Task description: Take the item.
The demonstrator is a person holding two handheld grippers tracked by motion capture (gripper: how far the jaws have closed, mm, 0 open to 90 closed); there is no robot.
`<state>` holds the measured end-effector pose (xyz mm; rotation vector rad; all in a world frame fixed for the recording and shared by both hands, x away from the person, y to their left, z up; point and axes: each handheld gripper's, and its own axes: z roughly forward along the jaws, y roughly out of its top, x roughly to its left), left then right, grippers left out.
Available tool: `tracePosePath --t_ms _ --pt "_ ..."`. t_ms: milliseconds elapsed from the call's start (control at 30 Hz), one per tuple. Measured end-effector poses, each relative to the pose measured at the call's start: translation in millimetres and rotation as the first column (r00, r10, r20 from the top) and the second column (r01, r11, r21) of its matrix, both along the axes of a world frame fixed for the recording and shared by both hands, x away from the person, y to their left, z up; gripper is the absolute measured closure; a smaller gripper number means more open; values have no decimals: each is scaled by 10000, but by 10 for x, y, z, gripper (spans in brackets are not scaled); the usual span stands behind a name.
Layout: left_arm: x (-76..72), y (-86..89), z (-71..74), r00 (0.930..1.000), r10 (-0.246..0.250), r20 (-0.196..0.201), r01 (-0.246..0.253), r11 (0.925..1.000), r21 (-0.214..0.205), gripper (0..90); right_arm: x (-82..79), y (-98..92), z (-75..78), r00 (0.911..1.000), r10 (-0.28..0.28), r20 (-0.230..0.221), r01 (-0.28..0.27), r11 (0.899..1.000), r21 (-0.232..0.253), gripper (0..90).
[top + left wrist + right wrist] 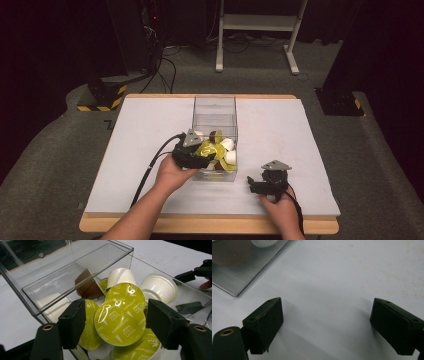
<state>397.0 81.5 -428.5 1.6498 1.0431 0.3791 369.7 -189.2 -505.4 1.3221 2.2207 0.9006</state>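
A green pod is caught in the box

The top green pod point(120, 322), in the clear box point(214, 107), is squeezed by the left gripper point(117, 326). The right gripper point(327, 325) is kept open. The shiny pod could be dropped if squeezed crookedly.

My right gripper point(325, 326) hangs over the white table point(342, 277), jaws spread wide with nothing between them. Far left, a corner of the clear box point(239, 277), with a white capsule point(263, 242) inside.
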Motion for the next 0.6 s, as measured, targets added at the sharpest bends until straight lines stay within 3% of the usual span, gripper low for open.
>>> tracePosePath --t_ms 100,233,333,467,600 --pt "1 -10 -17 10000 1 39 -2 9998 190 384 0 0 0 10000 1 2 -1 10000 0 112" --pt "-6 -27 -31 9999 141 46 -141 9998 106 408 0 0 0 10000 -1 1 1 10000 3 113" --pt "-14 -33 -42 9999 108 34 -108 9999 120 403 0 0 0 10000 0 3 0 10000 0 112" --pt "-25 -41 -75 9999 -149 20 148 9988 469 376 0 0 0 10000 -1 6 1 10000 -3 112" --pt "-29 -47 -77 9998 -199 -37 200 9991 383 352 0 0 0 10000 0 5 0 10000 -3 113"
